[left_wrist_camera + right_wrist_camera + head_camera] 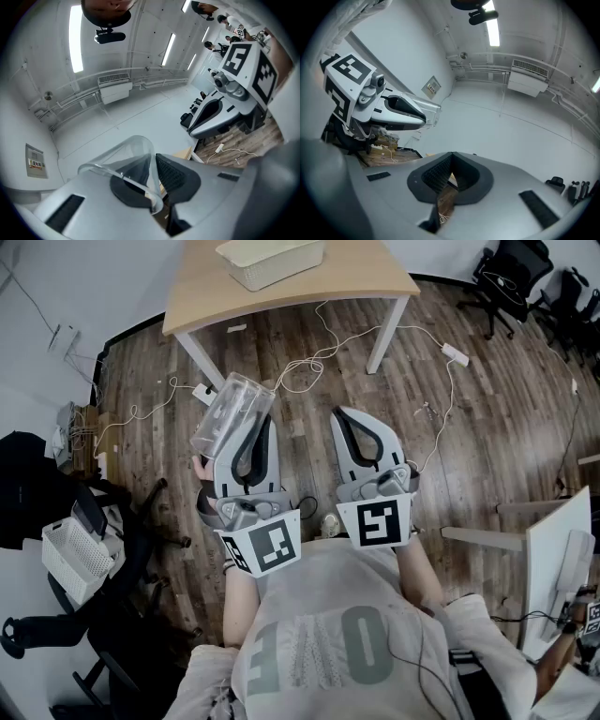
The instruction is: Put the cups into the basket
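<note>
Seen from above, a person in a pale grey shirt stands on a dark wood floor (487, 427) and holds a claw out in front in each hand. The left claw (255, 423) is pinching a clear plastic cup (230, 413) by its thin wall. In the left gripper view, one jaw sits inside the cup's rim and the other presses from outside, with the wall caught between the dark ribbed pads. The cup is held up in the air above the floor and tilted, its open rim toward the person and its base pointing away toward the counter (366, 277). The right claw (354, 420) is just beside the left one and level with it. Its jaws are pressed together tip to tip, and the right gripper view shows only the floor in the gap behind them. The counter is a light wooden top on white legs at the far edge of the head view. A pale rectangular basket (272, 261) sits on it, well apart from the cup. White cables (309, 362) and a white power strip (455, 354) trail across the floor under and beside the counter. Black office chairs (511, 273) stand at the far right.
</note>
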Tool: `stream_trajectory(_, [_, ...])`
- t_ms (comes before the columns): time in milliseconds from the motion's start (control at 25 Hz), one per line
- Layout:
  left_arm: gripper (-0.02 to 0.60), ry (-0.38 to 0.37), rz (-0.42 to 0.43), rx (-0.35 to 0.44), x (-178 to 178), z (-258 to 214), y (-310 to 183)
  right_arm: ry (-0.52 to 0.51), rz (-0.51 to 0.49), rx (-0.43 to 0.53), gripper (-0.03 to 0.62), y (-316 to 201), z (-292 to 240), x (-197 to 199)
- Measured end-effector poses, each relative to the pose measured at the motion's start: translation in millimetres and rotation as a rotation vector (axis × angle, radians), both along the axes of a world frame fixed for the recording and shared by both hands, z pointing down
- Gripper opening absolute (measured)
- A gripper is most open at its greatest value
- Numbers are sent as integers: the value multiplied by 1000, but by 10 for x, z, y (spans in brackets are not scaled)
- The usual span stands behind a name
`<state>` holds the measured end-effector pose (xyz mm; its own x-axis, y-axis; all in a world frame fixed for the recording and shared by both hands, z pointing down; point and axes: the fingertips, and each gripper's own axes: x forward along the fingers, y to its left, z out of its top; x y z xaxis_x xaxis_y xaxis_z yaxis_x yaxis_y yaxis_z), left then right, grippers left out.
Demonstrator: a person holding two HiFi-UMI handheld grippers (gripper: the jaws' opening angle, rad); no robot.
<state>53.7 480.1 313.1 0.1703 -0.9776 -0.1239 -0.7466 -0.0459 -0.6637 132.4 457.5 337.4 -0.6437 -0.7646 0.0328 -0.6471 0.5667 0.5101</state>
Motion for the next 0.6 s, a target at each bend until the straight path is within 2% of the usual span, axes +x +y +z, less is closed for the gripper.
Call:
stream_trajectory(280, [41,-15,-9,-3,63,18,-66,24,-1,1,-2,-81,49,28])
stream_trajectory(600, [41,10,-51,15,2,-25,-115,18,-22,12,-2,-160,62,120])
